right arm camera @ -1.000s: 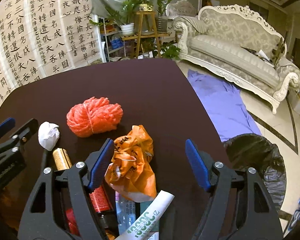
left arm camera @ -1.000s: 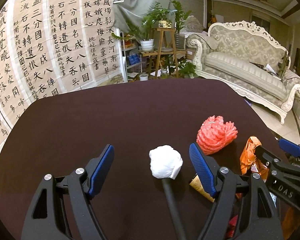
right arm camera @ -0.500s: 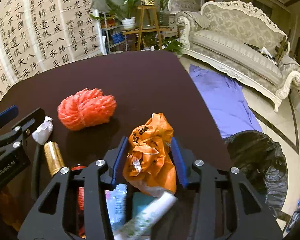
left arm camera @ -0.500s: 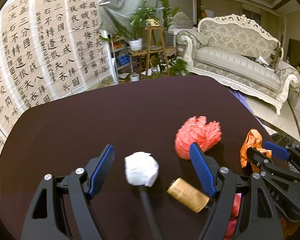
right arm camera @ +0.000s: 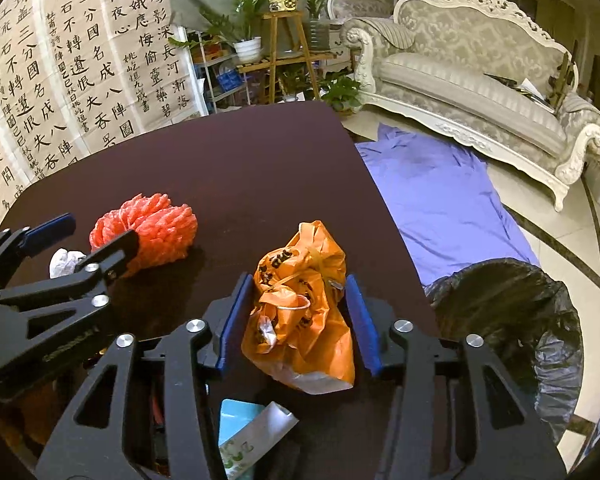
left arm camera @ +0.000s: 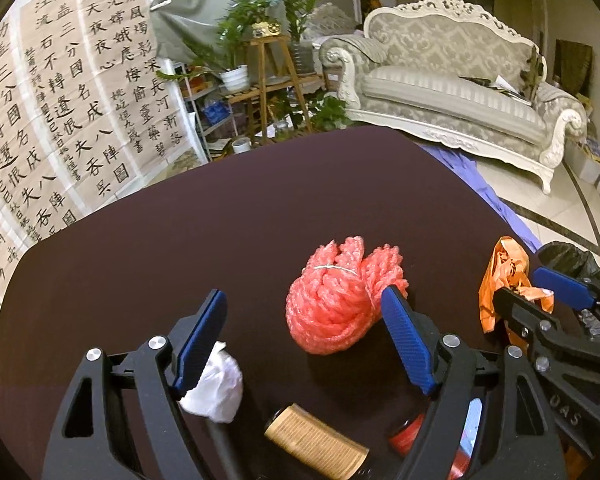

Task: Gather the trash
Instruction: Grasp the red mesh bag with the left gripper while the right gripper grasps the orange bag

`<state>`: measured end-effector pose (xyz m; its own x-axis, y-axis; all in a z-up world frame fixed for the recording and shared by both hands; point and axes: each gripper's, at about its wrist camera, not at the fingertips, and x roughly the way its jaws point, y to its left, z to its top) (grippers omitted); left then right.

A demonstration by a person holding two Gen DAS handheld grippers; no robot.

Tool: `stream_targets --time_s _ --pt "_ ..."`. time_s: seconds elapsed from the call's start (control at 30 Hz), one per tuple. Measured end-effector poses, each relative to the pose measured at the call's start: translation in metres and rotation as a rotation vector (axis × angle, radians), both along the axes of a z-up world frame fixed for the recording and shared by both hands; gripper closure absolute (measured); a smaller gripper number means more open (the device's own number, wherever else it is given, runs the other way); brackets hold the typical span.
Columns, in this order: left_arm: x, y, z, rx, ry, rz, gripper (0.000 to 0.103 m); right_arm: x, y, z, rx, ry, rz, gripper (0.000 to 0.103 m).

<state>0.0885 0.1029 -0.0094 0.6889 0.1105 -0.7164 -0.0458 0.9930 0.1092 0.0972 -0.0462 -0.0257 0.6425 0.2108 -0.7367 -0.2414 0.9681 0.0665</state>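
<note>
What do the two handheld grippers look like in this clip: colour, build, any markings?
Both match. The left gripper and the right gripper have black, angular plastic frames with triangular cut-outs and round silver bolt heads at the pivots. Each finger carries a blue ribbed pad. Pale lettering runs along each frame's side, too small to read. No cables, hands or sleeves show.

Table [left arm camera: 220, 248] dark brown, plain. Mesh bundle [left arm camera: 336, 304] coral-red, netted. Crumpled bag [right arm camera: 304, 304] orange with black print, whitish underside. Tissue wad [left arm camera: 216, 384] white. Small roll [left arm camera: 316, 440] gold-tan. Both grippers black with blue pads [right arm camera: 232, 320]. Trash bag [right arm camera: 512, 320] glossy black. Floor cloth [right arm camera: 440, 192] lilac-blue. Sofa [left arm camera: 452, 80] grey damask, white carved frame. Wall scrolls [left arm camera: 60, 100] beige with black calligraphy.
</note>
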Motion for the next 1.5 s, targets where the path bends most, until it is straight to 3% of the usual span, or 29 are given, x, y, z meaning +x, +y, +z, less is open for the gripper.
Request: stream_targets --time_s 0.43,0.7,0.9,0.97,1.13,1.23,1.5 --pt "0.007 -0.008 -0.003 -0.042 0.023 -0.067 0.026 -0.006 -0.006 -0.003 0.016 0.016 0.020 0.049" --pt "-0.002 -0.008 0.003 -0.048 0.002 -0.054 0.025 -0.015 -0.010 -0.009 -0.004 0.031 0.015 0.049" --pt "0.006 -0.008 -0.005 -0.071 0.046 -0.050 0.025 -0.011 -0.013 -0.014 0.015 0.040 0.010 0.049" --pt "0.007 -0.010 -0.007 -0.077 0.056 -0.056 0.026 -0.010 -0.014 -0.014 0.013 0.035 0.009 0.054" --pt "0.005 -0.014 -0.010 -0.121 0.070 -0.101 0.048 -0.009 -0.013 -0.015 0.008 0.028 0.013 0.058" --pt "0.001 -0.017 -0.008 -0.099 0.053 -0.103 0.054 -0.010 -0.013 -0.013 0.005 0.018 0.012 0.060" --pt "-0.011 -0.010 0.013 -0.090 -0.024 -0.068 0.057 -0.020 -0.022 -0.001 0.021 -0.026 -0.019 0.061"
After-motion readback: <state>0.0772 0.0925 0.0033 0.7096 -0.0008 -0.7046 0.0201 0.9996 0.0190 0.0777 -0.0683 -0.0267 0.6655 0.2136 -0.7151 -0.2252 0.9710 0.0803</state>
